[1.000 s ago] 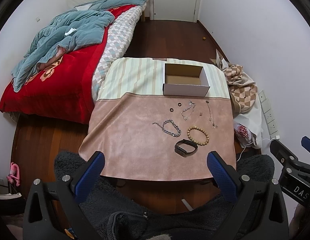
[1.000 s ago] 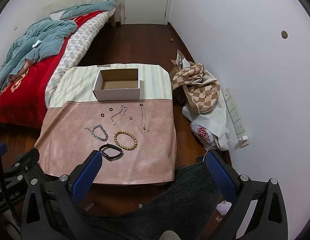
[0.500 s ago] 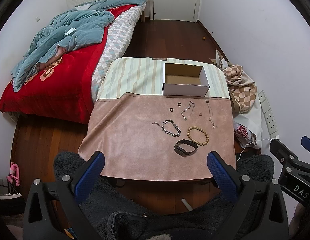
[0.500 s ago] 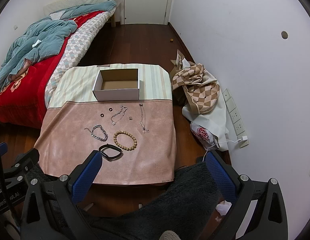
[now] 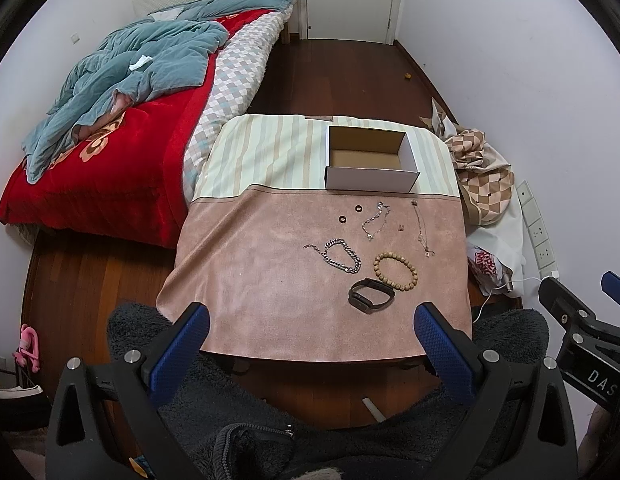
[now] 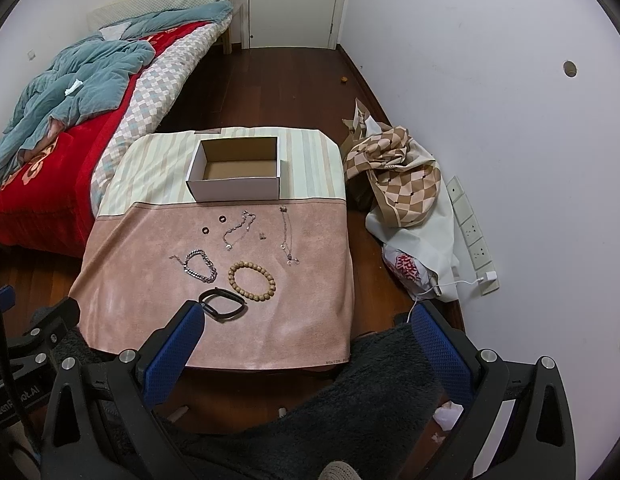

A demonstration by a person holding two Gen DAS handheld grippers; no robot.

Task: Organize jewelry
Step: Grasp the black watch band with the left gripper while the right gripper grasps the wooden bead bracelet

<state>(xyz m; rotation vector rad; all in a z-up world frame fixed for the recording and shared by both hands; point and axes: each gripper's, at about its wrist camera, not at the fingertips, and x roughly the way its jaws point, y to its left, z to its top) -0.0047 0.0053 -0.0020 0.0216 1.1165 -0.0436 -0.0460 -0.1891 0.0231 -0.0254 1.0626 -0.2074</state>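
Jewelry lies on a low table with a pink and striped cloth (image 5: 261,288) (image 6: 141,280): a black band (image 5: 370,295) (image 6: 223,305), a wooden bead bracelet (image 5: 395,272) (image 6: 251,275), a silver chain bracelet (image 5: 342,255) (image 6: 199,266), a thin chain (image 5: 376,220) (image 6: 238,229), a necklace (image 5: 421,227) (image 6: 286,236) and two small black rings (image 5: 350,214) (image 6: 213,225). An empty open white box (image 5: 370,160) (image 6: 237,170) stands behind them. My left gripper (image 5: 310,336) and right gripper (image 6: 305,330) are both open and empty, held back from the table's near edge.
A bed with red and teal bedding (image 5: 109,120) stands to the left. Checked fabric and bags (image 6: 398,176) lie on the floor against the right wall. Dark fleece clothing (image 5: 310,420) is under the grippers. A door (image 6: 293,0) is at the far end.
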